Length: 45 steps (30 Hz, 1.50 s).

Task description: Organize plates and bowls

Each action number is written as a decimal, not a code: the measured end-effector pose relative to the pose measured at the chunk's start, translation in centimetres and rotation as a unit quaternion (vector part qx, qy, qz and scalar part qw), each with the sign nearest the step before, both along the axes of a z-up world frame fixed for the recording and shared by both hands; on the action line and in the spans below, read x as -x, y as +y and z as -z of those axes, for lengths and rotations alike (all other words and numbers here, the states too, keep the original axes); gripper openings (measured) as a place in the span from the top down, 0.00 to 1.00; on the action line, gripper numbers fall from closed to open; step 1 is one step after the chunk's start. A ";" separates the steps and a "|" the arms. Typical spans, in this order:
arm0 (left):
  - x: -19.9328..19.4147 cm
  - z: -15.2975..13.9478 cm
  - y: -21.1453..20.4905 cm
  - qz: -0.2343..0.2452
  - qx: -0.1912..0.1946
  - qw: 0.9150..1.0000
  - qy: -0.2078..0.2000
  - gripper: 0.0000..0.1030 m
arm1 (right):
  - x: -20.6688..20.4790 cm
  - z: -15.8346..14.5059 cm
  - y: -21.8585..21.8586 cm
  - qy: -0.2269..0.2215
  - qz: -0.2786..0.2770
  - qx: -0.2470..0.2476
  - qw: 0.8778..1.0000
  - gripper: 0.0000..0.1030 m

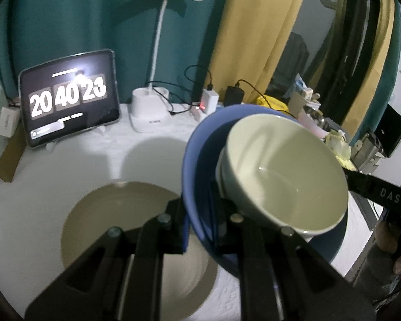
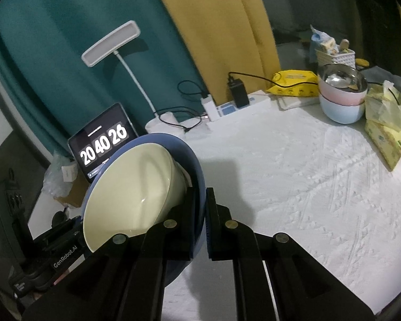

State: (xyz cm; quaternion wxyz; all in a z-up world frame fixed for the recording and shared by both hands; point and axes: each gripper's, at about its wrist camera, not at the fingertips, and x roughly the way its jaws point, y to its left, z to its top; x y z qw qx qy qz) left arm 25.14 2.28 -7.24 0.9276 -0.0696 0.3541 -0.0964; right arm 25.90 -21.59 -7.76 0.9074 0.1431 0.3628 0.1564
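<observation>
At lower centre of both wrist views, the left gripper (image 1: 200, 224) and right gripper (image 2: 199, 222) each clamp opposite rims of the blue bowl (image 1: 193, 160), tilted above the white table (image 2: 294, 174), cream bowl (image 1: 280, 171) nested inside, beige plate (image 1: 115, 214) at lower left.

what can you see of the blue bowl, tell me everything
The blue bowl looks like glazed ceramic, wide and deep. It is lifted off the white tablecloth and tilted, gripped at opposite rims by the left gripper and right gripper, both shut. A pale green bowl sits nested inside it.
</observation>
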 end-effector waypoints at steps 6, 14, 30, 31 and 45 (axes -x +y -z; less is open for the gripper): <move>0.7 0.0 2.1 -0.013 0.003 1.000 -0.002 0.89 | 0.0 -0.2 2.1 -0.002 -0.014 0.003 1.000 0.92; 1.5 0.7 4.8 -0.036 0.008 0.999 0.005 0.89 | -0.2 0.2 5.0 0.005 -0.035 0.010 0.999 0.92; 2.1 2.6 9.4 -0.070 0.012 0.997 0.026 0.89 | -1.1 1.9 10.1 0.026 -0.069 0.021 0.997 0.92; 2.1 2.8 9.7 -0.072 0.012 0.997 0.028 0.89 | -1.2 2.1 10.4 0.028 -0.071 0.021 0.997 0.92; 1.7 4.6 11.1 -0.087 0.007 0.995 0.049 0.89 | -2.1 4.4 12.6 0.054 -0.081 0.028 0.995 0.92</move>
